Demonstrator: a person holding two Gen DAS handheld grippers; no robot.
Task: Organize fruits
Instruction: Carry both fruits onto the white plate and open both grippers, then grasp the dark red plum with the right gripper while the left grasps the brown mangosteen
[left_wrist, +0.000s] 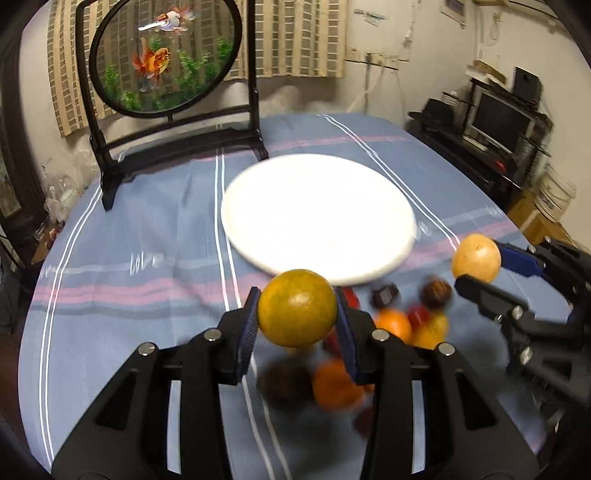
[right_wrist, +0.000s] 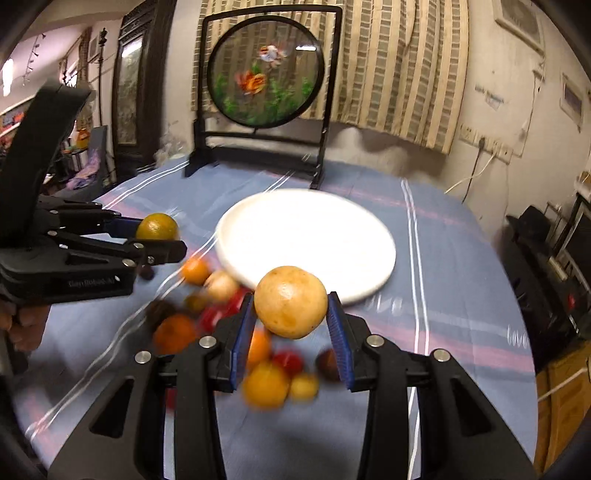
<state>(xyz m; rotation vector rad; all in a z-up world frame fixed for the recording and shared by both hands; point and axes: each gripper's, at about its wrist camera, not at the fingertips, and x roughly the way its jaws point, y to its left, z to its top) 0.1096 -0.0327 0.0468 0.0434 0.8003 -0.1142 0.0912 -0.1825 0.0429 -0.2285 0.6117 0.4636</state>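
Note:
My left gripper (left_wrist: 297, 308) is shut on a greenish-yellow orange (left_wrist: 297, 306), held above the table just short of the white plate (left_wrist: 317, 218). My right gripper (right_wrist: 291, 312) is shut on a pale tan round fruit (right_wrist: 291, 301), also lifted near the plate's (right_wrist: 306, 240) front rim. Each gripper shows in the other's view: the right one (left_wrist: 476, 266) with its tan fruit (left_wrist: 475, 257) at the right, the left one (right_wrist: 162, 236) with its orange (right_wrist: 157, 227) at the left. Below them lies a blurred pile of several small fruits (right_wrist: 266, 384), orange, red, yellow and dark brown.
A black-framed round goldfish screen (left_wrist: 162, 55) stands at the table's far side behind the plate. The blue striped tablecloth (left_wrist: 147, 229) covers an oval table. Dark shelves with electronics (left_wrist: 498, 122) stand to the right, off the table. A hand (right_wrist: 26, 325) holds the left gripper.

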